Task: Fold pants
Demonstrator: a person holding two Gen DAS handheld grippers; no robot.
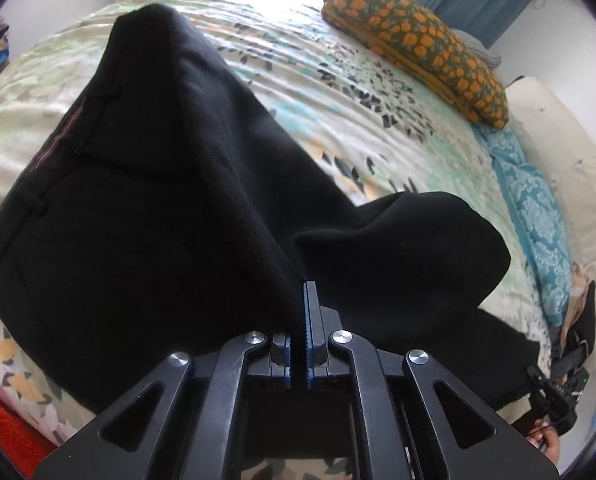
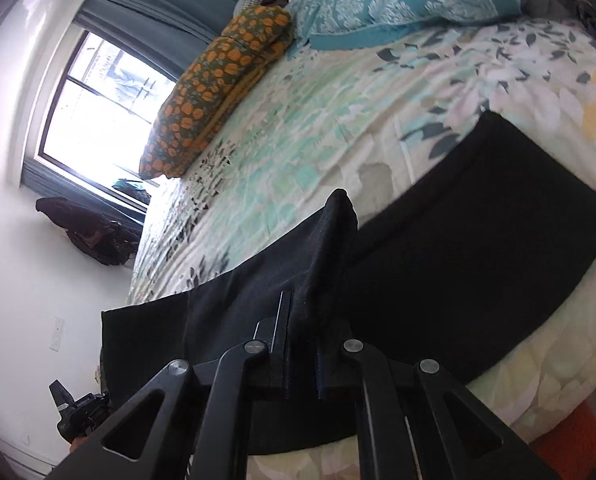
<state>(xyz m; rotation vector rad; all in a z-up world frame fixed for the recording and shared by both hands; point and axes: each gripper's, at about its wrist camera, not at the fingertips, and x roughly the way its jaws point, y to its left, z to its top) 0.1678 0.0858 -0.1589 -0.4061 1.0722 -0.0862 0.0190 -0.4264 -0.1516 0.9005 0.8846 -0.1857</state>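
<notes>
Left gripper (image 1: 307,292) pinching pants (image 1: 146,216) at an edge; right gripper (image 2: 303,312) clamped on a raised fold of cloth. Held at two points, likely to carry one half over. Rest of pants flat on bed (image 2: 298,128).

Left gripper (image 1: 307,292): jaws closed, pads together, clamped on black cloth, tilted steeply down. Right gripper (image 2: 304,304): jaws closed, pinching a raised fold of the same cloth, angled down.
</notes>
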